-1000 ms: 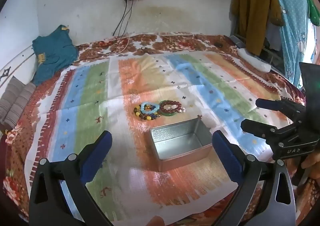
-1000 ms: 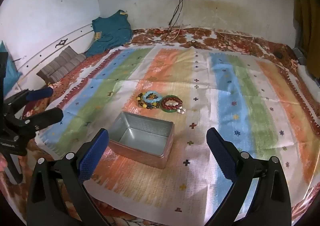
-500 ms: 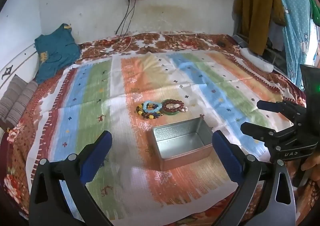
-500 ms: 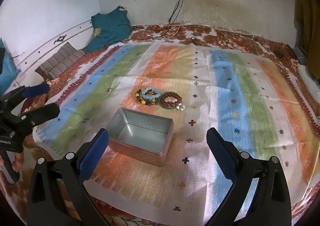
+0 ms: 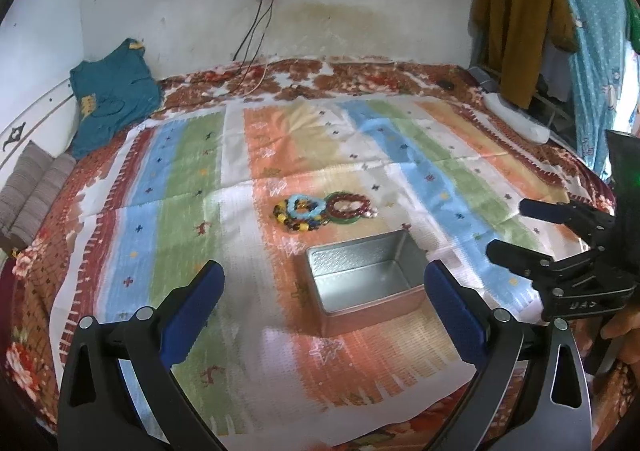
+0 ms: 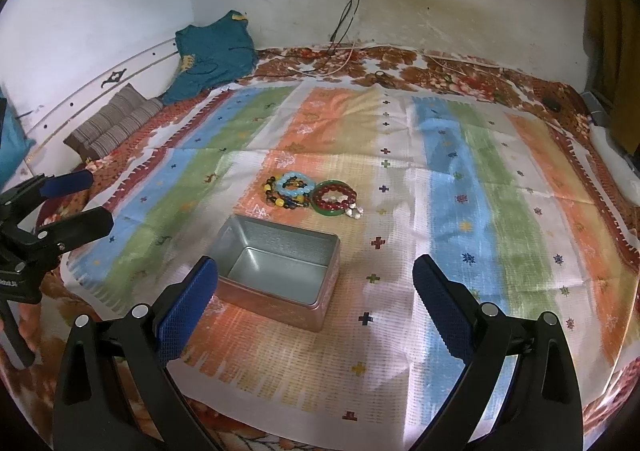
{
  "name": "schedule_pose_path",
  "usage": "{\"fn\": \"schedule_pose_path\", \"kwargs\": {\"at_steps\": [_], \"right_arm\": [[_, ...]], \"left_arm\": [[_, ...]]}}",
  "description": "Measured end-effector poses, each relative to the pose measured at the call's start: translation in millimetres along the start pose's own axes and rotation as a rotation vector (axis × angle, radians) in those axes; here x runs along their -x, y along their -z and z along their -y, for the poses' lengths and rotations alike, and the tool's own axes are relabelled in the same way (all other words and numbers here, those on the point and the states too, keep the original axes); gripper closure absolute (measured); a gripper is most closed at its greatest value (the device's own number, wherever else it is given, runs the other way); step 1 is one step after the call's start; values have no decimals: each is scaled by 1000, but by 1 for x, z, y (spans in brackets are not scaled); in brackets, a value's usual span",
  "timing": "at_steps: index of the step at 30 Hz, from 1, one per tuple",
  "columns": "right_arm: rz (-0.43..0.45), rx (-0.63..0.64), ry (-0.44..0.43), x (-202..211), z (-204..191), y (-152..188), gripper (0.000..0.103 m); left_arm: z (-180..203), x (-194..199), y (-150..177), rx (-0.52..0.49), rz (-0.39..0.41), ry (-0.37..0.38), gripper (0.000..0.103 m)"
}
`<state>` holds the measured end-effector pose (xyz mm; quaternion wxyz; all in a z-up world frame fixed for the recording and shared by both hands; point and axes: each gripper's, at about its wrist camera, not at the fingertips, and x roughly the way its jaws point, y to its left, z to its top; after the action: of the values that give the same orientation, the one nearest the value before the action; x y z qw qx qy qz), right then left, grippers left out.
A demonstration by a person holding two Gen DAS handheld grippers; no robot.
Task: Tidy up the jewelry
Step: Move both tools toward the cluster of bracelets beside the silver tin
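We hold both claws above the near edge of the bed, facing the open metal tin that sits on the striped cloth. We take the tin as our landmark. The left claw has its blue-padded fingers wide apart and grips nothing. The right claw is likewise spread and empty; it also shows at the right edge of the left view, well to the right of the tin.

Jewelry: the blue bead bracelet and the mixed dark-and-yellow bead strand lie just beyond the tin's far wall, left of centre. The red bead bracelet rests on a green bangle, also just beyond the tin, with a few pale beads at its right. The tin is empty.

Change over the last second: both views have crept slightly forward, and the tin and bracelets sit a little nearer. Nothing on the cloth has moved. We judge this as the approach phase; no piece is sorted yet. The next move likely calls for lowering one claw past the tin onto a bracelet.
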<state>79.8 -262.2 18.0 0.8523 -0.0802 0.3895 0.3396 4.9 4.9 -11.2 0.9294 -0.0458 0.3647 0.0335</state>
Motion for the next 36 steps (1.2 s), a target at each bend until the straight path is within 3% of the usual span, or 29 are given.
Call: {"fn": "schedule_pose_path", "kwargs": {"at_steps": [15,36], "right_arm": [[-13,-2,21,-3,6,2,4],[-84,-6,76,-33,7,-22,4]], "left_arm": [[-8,-5,-2,20,-17,-23,5],[-19,-36,-21,46,-88,-103,5]]}}
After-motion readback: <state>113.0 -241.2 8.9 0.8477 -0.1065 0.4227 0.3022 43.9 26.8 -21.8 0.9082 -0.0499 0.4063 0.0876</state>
